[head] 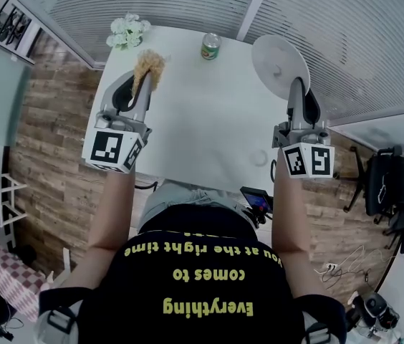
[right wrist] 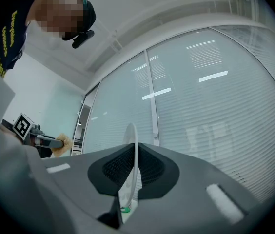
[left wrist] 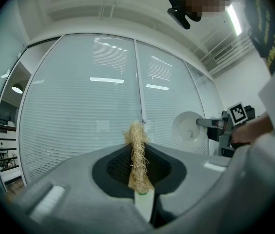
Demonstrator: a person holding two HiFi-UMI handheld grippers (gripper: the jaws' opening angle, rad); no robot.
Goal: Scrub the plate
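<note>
In the head view I hold both grippers up over the white table [head: 202,127]. My left gripper [head: 140,83] is shut on a tan, fibrous scrubber [head: 149,66] that sticks out past its tips. In the left gripper view the scrubber [left wrist: 138,152] stands upright between the jaws. My right gripper [head: 299,90] is shut on the rim of a white plate [head: 281,61], which is held tilted up off the table. The right gripper view shows the plate [right wrist: 134,152] edge-on between the jaws. Scrubber and plate are well apart, left and right of the table.
A green can [head: 210,46] stands at the table's far edge, with a bunch of white flowers [head: 127,31] at the far left corner. A black office chair [head: 392,185] stands at the right. Blinds on a glass wall [left wrist: 103,101] fill the background.
</note>
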